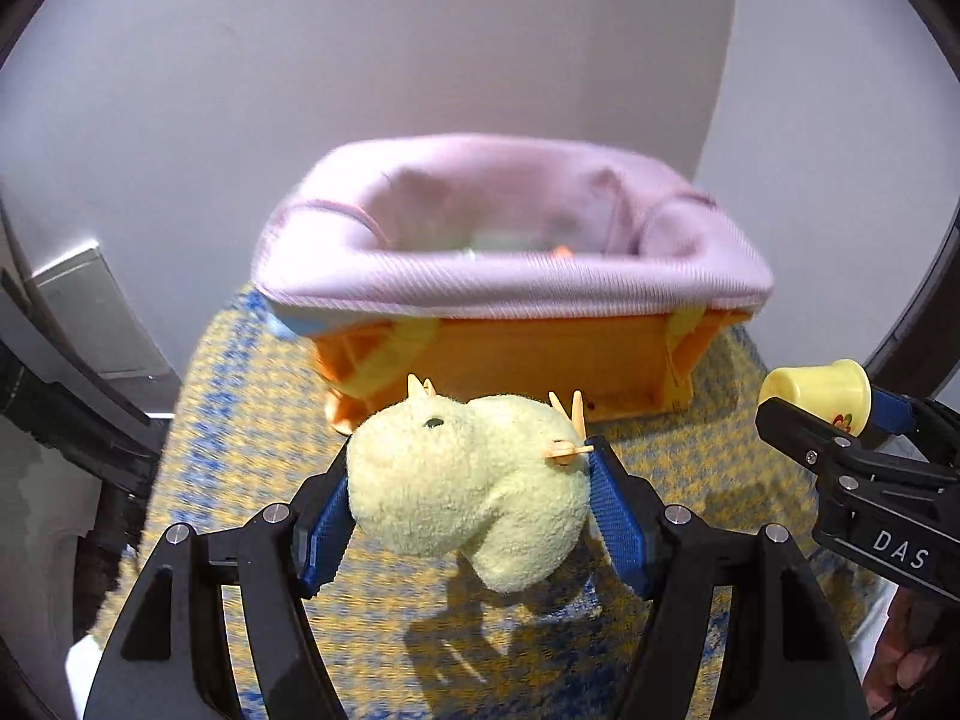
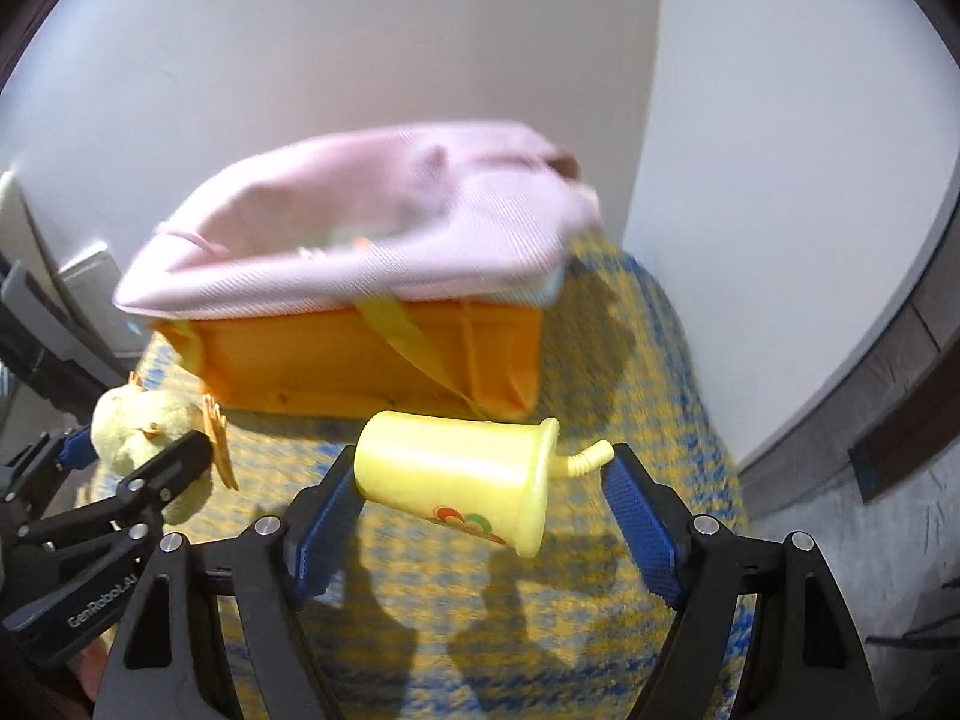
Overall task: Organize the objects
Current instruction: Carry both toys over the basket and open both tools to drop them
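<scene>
Two toys held up over the yellow-and-blue cloth [image 1: 252, 420], near the far basket [image 1: 510, 354].
The left tongs [image 1: 468, 480] clamp a soft, squashy plush toy [image 1: 468, 480] around its middle; the right tongs [image 2: 480, 480] hold a light, slippery cup [image 2: 456, 468] end to end.

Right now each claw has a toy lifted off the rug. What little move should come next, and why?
Probably carry both forward over the pink-lined orange bin. The left gripper holds the plush toy, the right gripper the yellow cup; both hang short of the bin's open top.
</scene>
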The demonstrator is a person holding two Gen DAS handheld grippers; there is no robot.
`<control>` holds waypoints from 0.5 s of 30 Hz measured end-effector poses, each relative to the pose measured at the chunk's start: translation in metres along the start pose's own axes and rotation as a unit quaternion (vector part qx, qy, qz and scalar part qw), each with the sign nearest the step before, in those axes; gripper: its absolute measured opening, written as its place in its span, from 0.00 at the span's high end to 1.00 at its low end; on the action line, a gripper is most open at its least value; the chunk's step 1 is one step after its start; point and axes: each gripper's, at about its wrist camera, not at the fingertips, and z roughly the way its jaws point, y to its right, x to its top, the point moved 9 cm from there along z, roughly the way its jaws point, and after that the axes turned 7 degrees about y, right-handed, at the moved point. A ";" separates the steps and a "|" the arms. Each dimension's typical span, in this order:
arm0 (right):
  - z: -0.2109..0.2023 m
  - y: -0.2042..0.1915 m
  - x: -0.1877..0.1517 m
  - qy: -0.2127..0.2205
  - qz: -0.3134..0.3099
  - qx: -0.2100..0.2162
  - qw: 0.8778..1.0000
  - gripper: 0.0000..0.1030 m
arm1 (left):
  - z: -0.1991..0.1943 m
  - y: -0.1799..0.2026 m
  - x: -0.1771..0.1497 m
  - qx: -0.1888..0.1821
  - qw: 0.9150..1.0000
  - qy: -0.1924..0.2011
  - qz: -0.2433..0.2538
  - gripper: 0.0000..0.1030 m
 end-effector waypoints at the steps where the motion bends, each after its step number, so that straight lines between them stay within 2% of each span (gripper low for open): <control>1: -0.004 -0.004 0.005 0.005 -0.003 0.003 1.000 0.23 | -0.005 -0.003 0.005 0.001 1.000 0.003 -0.001 0.32; 6: -0.018 -0.017 0.036 0.027 -0.009 0.015 0.999 0.23 | -0.031 -0.018 0.042 0.006 1.000 0.030 0.001 0.32; 15: -0.023 -0.024 0.089 0.056 -0.018 0.020 0.998 0.23 | -0.033 -0.020 0.091 0.004 0.998 0.061 0.014 0.32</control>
